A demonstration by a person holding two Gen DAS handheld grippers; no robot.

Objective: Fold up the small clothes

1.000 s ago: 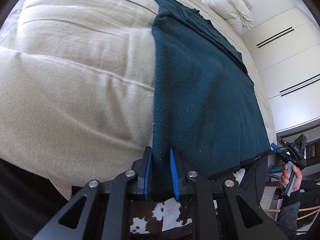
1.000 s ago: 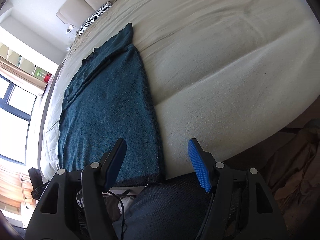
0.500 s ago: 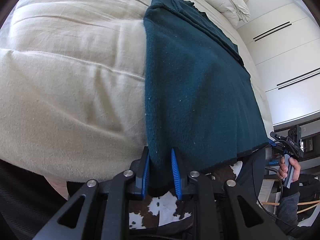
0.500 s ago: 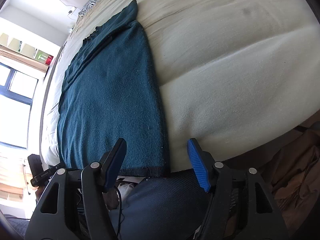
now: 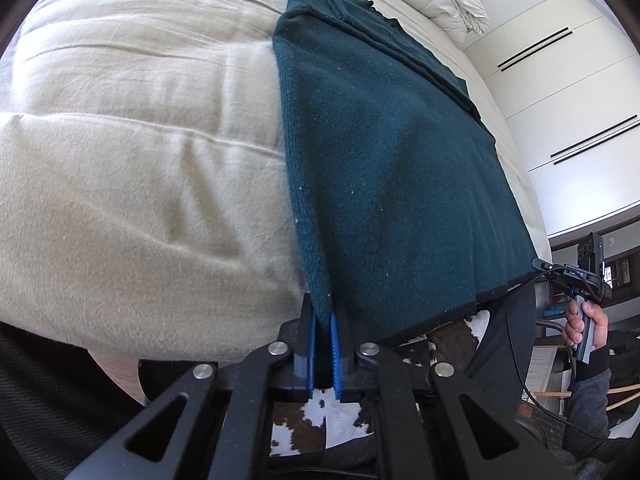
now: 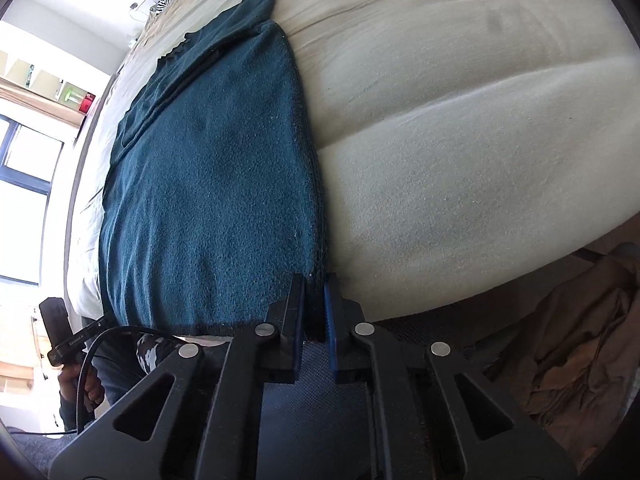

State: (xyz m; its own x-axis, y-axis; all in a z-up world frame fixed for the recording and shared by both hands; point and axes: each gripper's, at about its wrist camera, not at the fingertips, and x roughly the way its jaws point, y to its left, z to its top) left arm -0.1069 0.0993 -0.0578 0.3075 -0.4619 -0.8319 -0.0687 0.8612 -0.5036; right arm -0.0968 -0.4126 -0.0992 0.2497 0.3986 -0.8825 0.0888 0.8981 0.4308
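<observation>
The cream bed (image 5: 132, 152) stretches ahead of both claws, with the dark teal garment (image 5: 384, 168) spread flat on it, hem hanging over the near edge. The right gripper (image 6: 315, 312), spread wide a second ago, now pinches the hem's right corner. The left gripper (image 5: 322, 344) stays clamped on the left corner.

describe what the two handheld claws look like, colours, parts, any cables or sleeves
Both the left claw and right claw are matte black scissor-like linkages with triangular cut-outs and round silver pivot bolts, tipped with ribbed blue pads. From the left wrist view, the person's bare-fingered hand wears a dark wrist cuff over a grey sleeve and grips a grey handle, with a black cable looping down from it.
</observation>
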